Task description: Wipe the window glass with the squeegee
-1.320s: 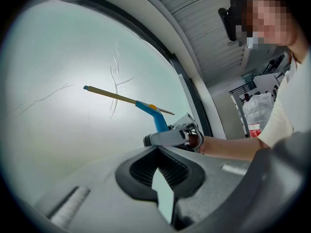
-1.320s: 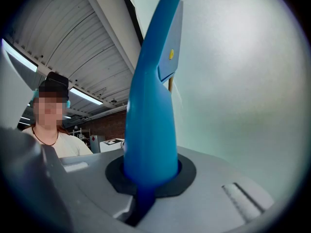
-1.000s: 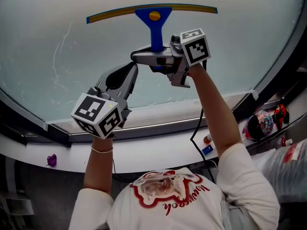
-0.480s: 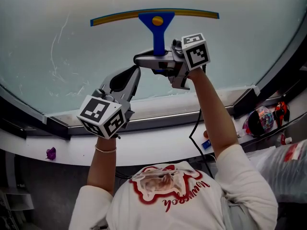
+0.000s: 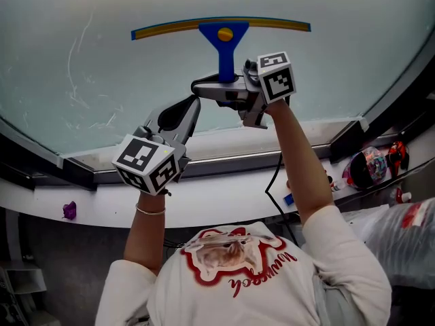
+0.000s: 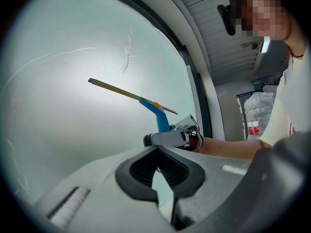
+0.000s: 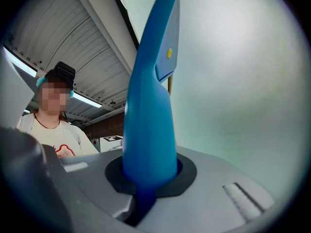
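Note:
A blue squeegee (image 5: 223, 43) with a yellow-edged blade (image 5: 163, 28) lies flat against the frosted window glass (image 5: 88, 66). My right gripper (image 5: 221, 87) is shut on its blue handle (image 7: 148, 120), holding it upright with the blade across the upper part of the pane. In the left gripper view the squeegee (image 6: 154, 111) shows ahead against the glass. My left gripper (image 5: 178, 117) hangs below and left of the right one, shut with nothing between its jaws, close to the pane's lower part.
Smear marks (image 5: 78, 53) streak the left of the glass. A dark window frame (image 5: 224, 163) and white sill (image 5: 224, 199) run below. A purple item (image 5: 69, 210) sits at the sill's left; bottles and a bag (image 5: 370, 168) lie at the right.
The squeegee and my right gripper have slid a little down the glass. My left gripper has shifted slightly right and stayed shut.

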Demonstrator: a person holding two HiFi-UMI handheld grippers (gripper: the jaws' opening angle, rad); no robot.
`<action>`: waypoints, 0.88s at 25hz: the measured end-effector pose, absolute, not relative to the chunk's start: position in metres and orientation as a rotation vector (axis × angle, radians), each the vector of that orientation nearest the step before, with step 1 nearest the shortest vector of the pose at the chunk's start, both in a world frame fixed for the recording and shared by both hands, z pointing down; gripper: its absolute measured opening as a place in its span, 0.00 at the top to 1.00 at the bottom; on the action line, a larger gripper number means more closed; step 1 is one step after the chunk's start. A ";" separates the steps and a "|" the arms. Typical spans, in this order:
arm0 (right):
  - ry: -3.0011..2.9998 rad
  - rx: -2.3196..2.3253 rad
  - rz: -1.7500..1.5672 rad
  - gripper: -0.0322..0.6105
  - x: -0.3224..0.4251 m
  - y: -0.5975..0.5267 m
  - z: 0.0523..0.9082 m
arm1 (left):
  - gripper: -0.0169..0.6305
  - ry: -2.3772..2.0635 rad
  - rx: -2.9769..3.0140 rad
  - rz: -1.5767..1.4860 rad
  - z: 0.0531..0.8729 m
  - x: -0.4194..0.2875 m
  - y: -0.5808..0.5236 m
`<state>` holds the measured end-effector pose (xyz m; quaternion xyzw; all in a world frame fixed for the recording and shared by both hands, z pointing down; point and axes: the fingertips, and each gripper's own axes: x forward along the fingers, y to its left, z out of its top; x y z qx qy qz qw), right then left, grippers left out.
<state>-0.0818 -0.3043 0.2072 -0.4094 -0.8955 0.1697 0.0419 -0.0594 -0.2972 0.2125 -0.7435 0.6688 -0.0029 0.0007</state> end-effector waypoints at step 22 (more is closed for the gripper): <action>-2.699 -1.260 0.598 0.89 -0.072 -0.292 0.268 | 0.96 2.164 -2.412 -0.001 0.274 -0.051 -0.285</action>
